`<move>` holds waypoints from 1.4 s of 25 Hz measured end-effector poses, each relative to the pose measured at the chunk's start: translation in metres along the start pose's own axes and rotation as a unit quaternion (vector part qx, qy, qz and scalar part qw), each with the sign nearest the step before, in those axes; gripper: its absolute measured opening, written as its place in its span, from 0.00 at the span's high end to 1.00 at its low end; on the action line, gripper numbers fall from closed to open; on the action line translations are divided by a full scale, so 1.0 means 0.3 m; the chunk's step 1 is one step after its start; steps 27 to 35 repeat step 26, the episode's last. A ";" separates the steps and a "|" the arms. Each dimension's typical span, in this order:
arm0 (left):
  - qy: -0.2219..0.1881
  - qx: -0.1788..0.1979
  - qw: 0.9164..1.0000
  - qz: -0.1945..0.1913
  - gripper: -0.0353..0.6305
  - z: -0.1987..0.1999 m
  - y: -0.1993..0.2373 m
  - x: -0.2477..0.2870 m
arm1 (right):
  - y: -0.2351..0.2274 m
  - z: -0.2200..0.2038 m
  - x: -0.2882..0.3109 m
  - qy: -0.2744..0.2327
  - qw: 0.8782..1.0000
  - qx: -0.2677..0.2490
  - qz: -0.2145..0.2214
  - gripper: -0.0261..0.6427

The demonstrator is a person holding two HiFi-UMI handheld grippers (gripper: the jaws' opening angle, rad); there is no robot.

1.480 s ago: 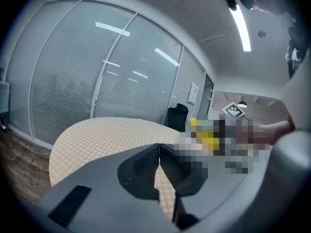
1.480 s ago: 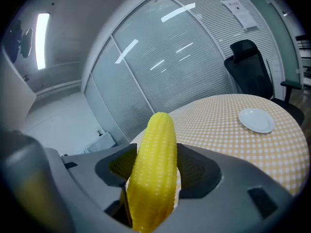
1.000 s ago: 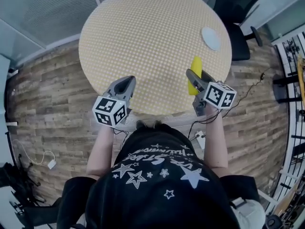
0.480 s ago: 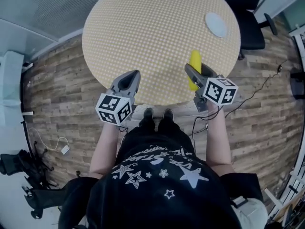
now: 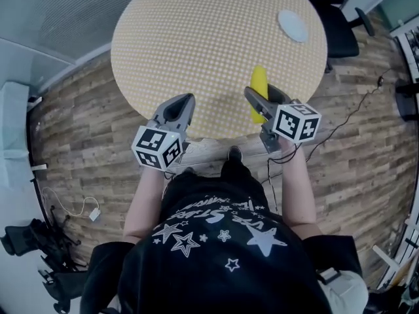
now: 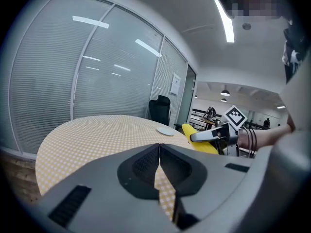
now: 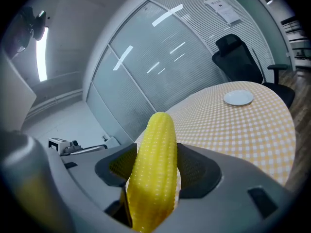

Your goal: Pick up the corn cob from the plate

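Observation:
A yellow corn cob [image 7: 154, 164] stands clamped between the jaws of my right gripper [image 5: 262, 100], its tip sticking out forward. From the head view the corn cob [image 5: 258, 90] hangs over the near right part of the round checked table [image 5: 203, 38]. The small white plate [image 5: 292, 25] lies bare at the table's far right edge; it also shows as the plate [image 7: 238, 98] in the right gripper view. My left gripper [image 5: 178, 108] is shut with nothing in it, over the table's near edge. The corn cob [image 6: 197, 138] shows in the left gripper view too.
A black office chair [image 5: 340, 18] stands beyond the table's right side. Glass walls with blinds [image 6: 87, 81] close off the left. Wood flooring [image 5: 78, 129] surrounds the table, with cables [image 5: 72, 205] at the lower left.
The right gripper with the corn has drifted slightly left and away from me over the table. The left gripper has barely moved. The camera view has shifted a little.

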State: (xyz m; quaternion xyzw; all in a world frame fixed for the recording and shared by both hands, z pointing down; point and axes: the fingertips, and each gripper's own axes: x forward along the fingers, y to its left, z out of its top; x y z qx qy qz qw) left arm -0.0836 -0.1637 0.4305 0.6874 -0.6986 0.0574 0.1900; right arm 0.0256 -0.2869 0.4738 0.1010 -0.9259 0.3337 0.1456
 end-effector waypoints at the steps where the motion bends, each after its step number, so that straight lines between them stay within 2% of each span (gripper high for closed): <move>1: 0.001 0.005 1.000 -0.009 0.93 0.000 0.007 -0.012 | 0.024 -0.004 0.002 -0.006 1.000 -0.002 -0.005 0.57; 9: -0.019 0.023 0.998 -0.054 0.93 0.013 0.092 -0.147 | 0.195 -0.065 0.002 -0.038 0.998 -0.023 -0.054 0.57; 16: -0.037 0.028 0.995 -0.087 0.93 -0.015 0.096 -0.260 | 0.316 -0.142 -0.042 -0.057 0.994 -0.031 -0.083 0.57; 26: -0.044 0.003 0.994 -0.098 0.93 -0.123 0.185 -0.525 | 0.570 -0.265 -0.081 -0.076 0.990 -0.053 -0.106 0.57; 35: -0.044 0.003 0.994 -0.098 0.93 -0.123 0.185 -0.525 | 0.570 -0.265 -0.081 -0.076 0.990 -0.053 -0.106 0.57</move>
